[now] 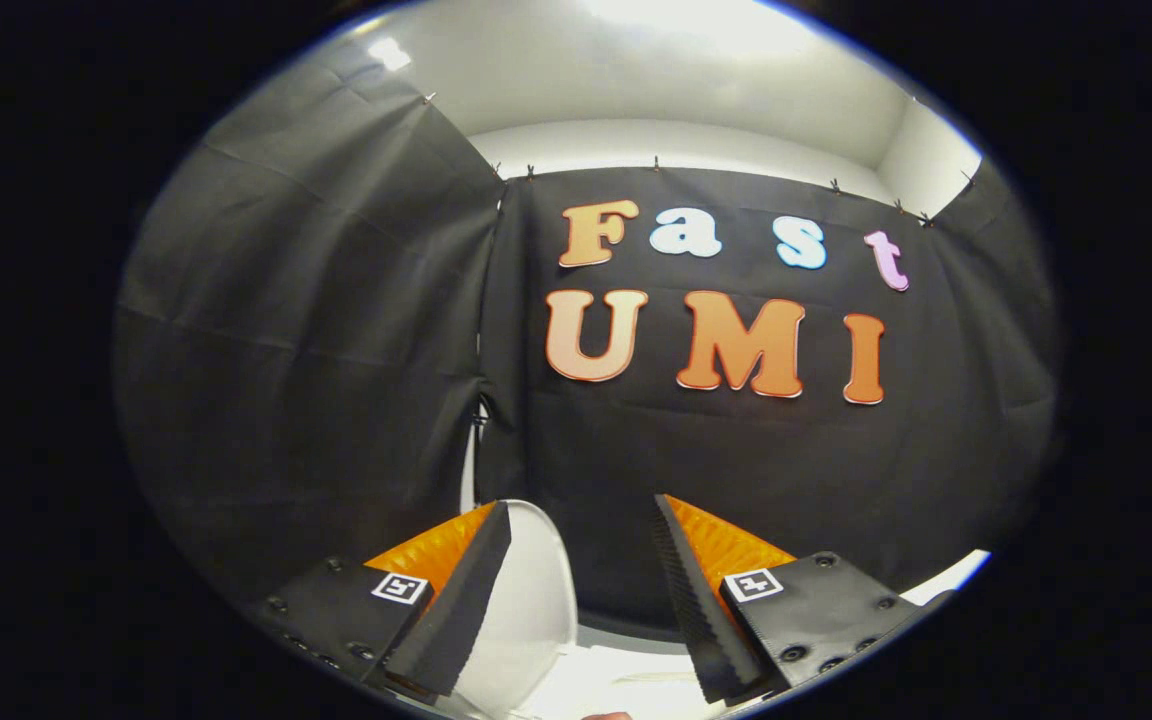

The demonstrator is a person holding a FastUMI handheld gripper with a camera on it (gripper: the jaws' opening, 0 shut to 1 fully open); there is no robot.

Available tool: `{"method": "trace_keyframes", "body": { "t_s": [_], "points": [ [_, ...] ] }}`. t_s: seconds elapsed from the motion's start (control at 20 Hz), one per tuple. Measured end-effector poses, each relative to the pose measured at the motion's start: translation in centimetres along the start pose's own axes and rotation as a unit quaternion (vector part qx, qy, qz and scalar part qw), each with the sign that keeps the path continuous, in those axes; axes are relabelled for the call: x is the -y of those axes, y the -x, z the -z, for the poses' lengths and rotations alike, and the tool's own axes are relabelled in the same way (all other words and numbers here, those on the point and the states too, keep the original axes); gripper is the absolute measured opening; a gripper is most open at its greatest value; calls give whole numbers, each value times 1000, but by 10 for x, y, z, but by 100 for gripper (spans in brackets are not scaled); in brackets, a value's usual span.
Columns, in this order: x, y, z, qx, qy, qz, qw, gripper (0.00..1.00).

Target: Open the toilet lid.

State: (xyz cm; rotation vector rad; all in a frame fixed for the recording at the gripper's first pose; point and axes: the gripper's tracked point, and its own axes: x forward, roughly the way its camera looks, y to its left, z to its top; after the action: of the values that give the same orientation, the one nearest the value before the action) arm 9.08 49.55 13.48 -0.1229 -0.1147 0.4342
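Standing apart with a wide gap between them, the two fingers of the gripper [581, 520] are released and press on nothing. The toilet lid [526, 610], a white rounded panel, is raised to near upright and shows just beside the inner face of the left finger [456, 600], its curved top edge rising to about the level of that fingertip; whether the lid touches that finger cannot be told. Most of the lid lies in the gap, closer to the left finger than to the right one [696, 600], which is well clear of it. Below and between the fingers lies a pale white surface [616, 680], too washed out to make out in detail. Beyond the fingertips hangs the booth's black cloth wall [336, 350], pinned along its top edge, with a white wall [686, 140] and bright ceiling above it.
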Motion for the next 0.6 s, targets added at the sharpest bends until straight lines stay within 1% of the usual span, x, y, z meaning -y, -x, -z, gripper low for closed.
{"method": "trace_keyframes", "body": {
  "t_s": [0.2,0.35,0.5,0.6],
  "points": [
    [83,31,16,1,0,39,999,92],
    [147,55,24,2,-30,76,997,92],
    [219,81,28,18,-35,125,991,92],
    [258,100,39,18,-35,154,987,92]
  ]
}}
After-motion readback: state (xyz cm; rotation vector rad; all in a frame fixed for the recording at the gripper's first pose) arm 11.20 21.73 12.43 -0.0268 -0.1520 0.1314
